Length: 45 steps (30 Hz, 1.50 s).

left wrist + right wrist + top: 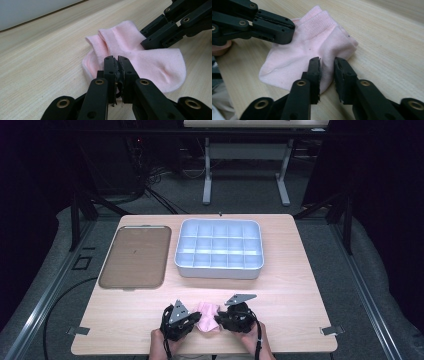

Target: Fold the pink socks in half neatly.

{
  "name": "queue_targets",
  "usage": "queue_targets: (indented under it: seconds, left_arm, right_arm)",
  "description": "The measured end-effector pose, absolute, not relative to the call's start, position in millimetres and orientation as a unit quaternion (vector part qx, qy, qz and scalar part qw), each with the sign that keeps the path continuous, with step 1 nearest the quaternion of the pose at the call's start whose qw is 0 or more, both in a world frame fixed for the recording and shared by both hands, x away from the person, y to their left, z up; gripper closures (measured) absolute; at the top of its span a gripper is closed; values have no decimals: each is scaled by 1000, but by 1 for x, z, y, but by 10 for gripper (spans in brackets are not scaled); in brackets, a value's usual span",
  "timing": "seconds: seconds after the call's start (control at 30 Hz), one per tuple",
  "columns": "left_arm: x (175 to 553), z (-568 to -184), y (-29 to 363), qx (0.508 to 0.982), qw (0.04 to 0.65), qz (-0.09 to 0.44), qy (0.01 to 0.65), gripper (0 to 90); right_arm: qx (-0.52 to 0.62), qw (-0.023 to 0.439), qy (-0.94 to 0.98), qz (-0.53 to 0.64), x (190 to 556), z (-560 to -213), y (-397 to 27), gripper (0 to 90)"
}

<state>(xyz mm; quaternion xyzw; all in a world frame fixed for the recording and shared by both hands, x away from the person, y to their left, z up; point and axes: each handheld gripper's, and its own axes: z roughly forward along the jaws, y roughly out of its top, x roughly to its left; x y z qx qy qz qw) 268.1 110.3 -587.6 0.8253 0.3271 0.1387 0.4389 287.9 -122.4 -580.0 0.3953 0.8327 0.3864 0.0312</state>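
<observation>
High view puts my left claw (192,320) at the near table (300,285) edge, pinched tight on the pink sock (207,315), whose edge I see clamped between its jaws in the left gripper view. Just right of it, the sock lies flat between both tools. My right claw (218,319) has its jaws slightly parted, straddling a fold of fabric without pressing it.

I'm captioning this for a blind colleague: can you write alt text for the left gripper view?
A black left gripper, jaws shut, pinches the edge of a pale pink fabric sock lying on a light wooden table. The black right gripper reaches the sock from the upper right.
</observation>
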Motion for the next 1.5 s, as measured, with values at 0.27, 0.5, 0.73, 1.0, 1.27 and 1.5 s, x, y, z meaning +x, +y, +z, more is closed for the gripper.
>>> queue_targets:
  seconds: [0.27,0.5,0.73,1.0,1.27,1.5]
  left_arm:
    - [270,-587,111,825,439,130,331,857]
    - [272,-588,112,821,444,122,338,858]
    - [276,-588,111,816,447,105,351,860]
    - [276,-588,105,812,445,113,361,860]
    - [278,-588,98,811,444,110,364,861]
    - [281,-589,98,808,448,99,370,861]
  right_arm:
    - [410,-1,815,409,292,-585,-130,844]
    - [405,15,819,406,291,-580,-128,852]
    - [401,8,810,428,289,-570,-131,857]
    - [395,9,808,437,287,-562,-133,857]
    - [390,2,799,457,288,-556,-132,858]
    - [377,-12,802,464,295,-554,-118,859]
